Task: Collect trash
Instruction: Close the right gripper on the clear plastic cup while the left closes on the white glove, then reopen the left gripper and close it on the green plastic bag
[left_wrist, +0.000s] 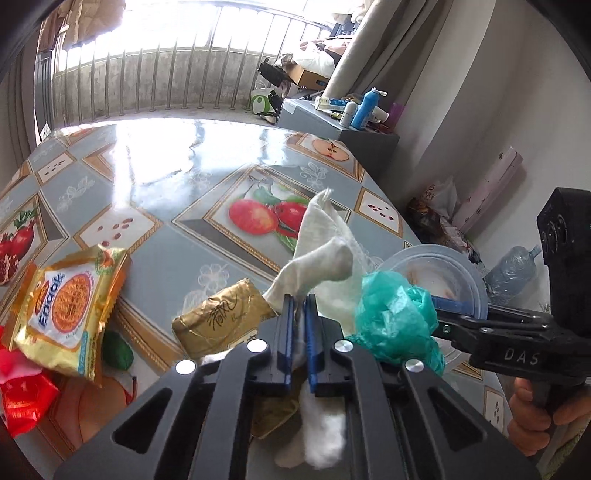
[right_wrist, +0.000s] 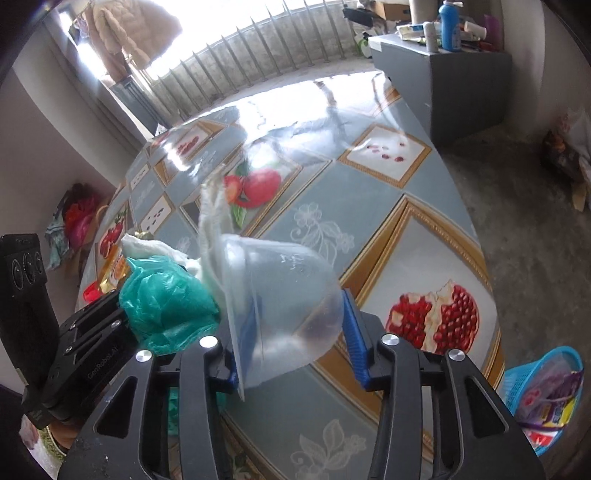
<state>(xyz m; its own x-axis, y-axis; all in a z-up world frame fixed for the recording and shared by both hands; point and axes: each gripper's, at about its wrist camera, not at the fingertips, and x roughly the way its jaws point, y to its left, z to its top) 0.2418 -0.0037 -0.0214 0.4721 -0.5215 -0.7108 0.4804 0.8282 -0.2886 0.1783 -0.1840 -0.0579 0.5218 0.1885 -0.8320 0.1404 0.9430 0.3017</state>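
My left gripper (left_wrist: 300, 299) is shut on a crumpled white tissue (left_wrist: 325, 258) that sticks up from between its blue pads. To its left lie a gold wrapper (left_wrist: 221, 321) and a yellow Enaak packet (left_wrist: 70, 310), with a red wrapper (left_wrist: 22, 391) at the edge. A green plastic bag (left_wrist: 395, 317) sits just to its right. A clear plastic cup (right_wrist: 284, 291) lies on its side between the pads of my right gripper (right_wrist: 302, 295). One pad shows through the cup's wall near the rim, and the other stands by its base. No squeeze on the cup shows.
The round table (right_wrist: 424, 206) has a glossy fruit-print cloth, and its edge runs close on the right. A blue basket (right_wrist: 517, 376) with wrappers stands on the floor. A grey cabinet (right_wrist: 469, 85) with bottles stands behind. A person's hand (left_wrist: 535, 413) grips the right tool.
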